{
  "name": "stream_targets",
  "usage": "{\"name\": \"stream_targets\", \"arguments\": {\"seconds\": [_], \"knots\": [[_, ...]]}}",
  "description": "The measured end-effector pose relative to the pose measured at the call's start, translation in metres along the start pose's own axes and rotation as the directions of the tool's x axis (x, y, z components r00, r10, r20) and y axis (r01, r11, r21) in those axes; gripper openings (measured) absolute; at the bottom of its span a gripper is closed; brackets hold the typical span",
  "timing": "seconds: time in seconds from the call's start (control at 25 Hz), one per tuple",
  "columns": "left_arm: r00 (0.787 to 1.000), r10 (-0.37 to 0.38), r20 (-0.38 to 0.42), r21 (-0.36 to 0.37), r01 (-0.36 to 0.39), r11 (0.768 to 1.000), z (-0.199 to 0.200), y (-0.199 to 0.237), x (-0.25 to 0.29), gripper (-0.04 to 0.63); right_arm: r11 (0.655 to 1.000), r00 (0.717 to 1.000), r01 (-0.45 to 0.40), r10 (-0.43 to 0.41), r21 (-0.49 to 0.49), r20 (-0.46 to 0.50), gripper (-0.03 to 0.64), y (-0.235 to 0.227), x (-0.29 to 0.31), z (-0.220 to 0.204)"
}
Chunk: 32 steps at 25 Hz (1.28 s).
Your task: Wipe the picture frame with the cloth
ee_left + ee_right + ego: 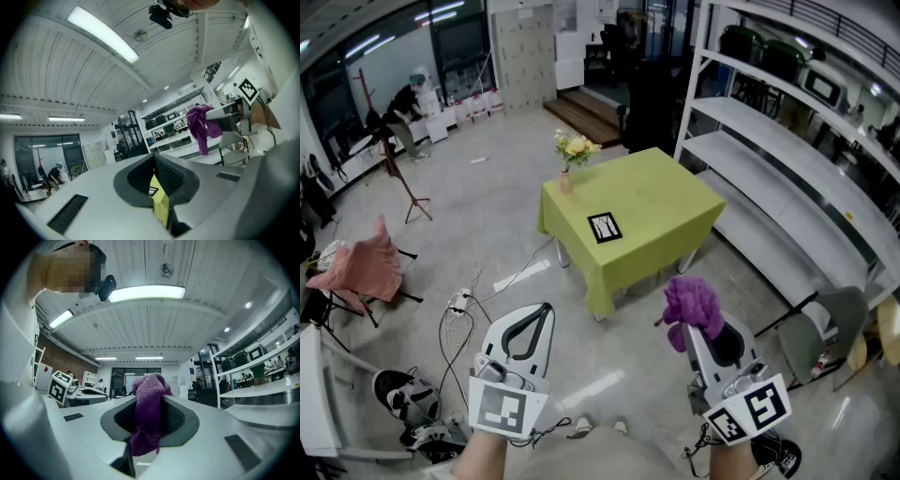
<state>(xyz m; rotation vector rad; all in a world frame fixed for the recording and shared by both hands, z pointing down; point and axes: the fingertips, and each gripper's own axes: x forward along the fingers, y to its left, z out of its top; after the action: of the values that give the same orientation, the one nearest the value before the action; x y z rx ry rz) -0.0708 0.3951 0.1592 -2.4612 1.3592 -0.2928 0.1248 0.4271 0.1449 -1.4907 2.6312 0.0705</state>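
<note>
The picture frame (605, 227), black-edged, lies flat on the green table (675, 202) well ahead of both grippers. A vase of flowers (573, 156) stands at the table's far left corner. My right gripper (697, 321) is shut on the purple cloth (694, 302), which bunches above its tips; in the right gripper view the cloth (149, 413) hangs between the fingers of the right gripper (150, 397). My left gripper (546, 310) is held low at the left, shut and empty. Through the left gripper (157, 165), a sliver of the table (162, 208) and frame (152, 191) shows.
White metal shelving (787, 159) runs along the right. A grey chair (830, 328) stands at the lower right. At the left are a chair draped in pink cloth (361, 267), floor cables (464, 309) and shoes (398, 394). A person (403, 108) works far back.
</note>
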Motion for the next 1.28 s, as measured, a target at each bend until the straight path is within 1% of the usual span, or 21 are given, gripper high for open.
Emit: {"name": "stream_targets", "arguments": {"seconds": [0.08,0.16,0.36,0.6,0.72,0.92,1.08,1.28], "knots": [[1.000,0.010,-0.009,-0.054,-0.011,0.998,-0.004,0.000,0.002,0.008,1.000,1.000,0.005,-0.005,0.013,0.004,0.101,-0.005,-0.001,-0.002],[1.000,0.014,-0.019,-0.080,-0.015,0.997,-0.008,0.000,0.005,0.008,1.000,1.000,0.009,-0.009,0.028,0.008,0.103,-0.010,-0.002,-0.004],[0.999,0.014,-0.031,-0.076,-0.016,0.997,-0.006,-0.007,0.015,0.008,0.999,1.000,0.003,-0.003,0.050,0.010,0.103,-0.025,-0.004,-0.005],[0.999,0.027,-0.039,-0.069,-0.029,0.997,-0.002,-0.019,0.023,0.008,0.998,1.000,-0.029,0.028,0.060,0.011,0.103,-0.038,-0.005,-0.010],[0.998,0.047,-0.046,-0.069,-0.050,0.996,-0.002,-0.027,0.028,0.008,0.997,0.999,-0.051,0.051,0.065,-0.001,0.103,-0.049,-0.006,-0.018],[0.995,0.090,-0.046,-0.044,-0.092,0.995,-0.003,-0.032,0.034,0.008,0.995,0.997,-0.079,0.081,0.065,-0.017,0.103,-0.063,-0.002,-0.030],[0.992,0.118,-0.052,-0.069,-0.121,0.990,-0.015,-0.030,0.040,0.008,0.993,0.994,-0.107,0.108,0.053,-0.018,0.104,-0.071,0.013,-0.039],[0.991,0.125,-0.053,-0.071,-0.129,0.989,-0.038,-0.018,0.063,0.008,0.991,0.992,-0.122,0.123,0.046,-0.022,0.106,-0.081,0.039,-0.059]]}}
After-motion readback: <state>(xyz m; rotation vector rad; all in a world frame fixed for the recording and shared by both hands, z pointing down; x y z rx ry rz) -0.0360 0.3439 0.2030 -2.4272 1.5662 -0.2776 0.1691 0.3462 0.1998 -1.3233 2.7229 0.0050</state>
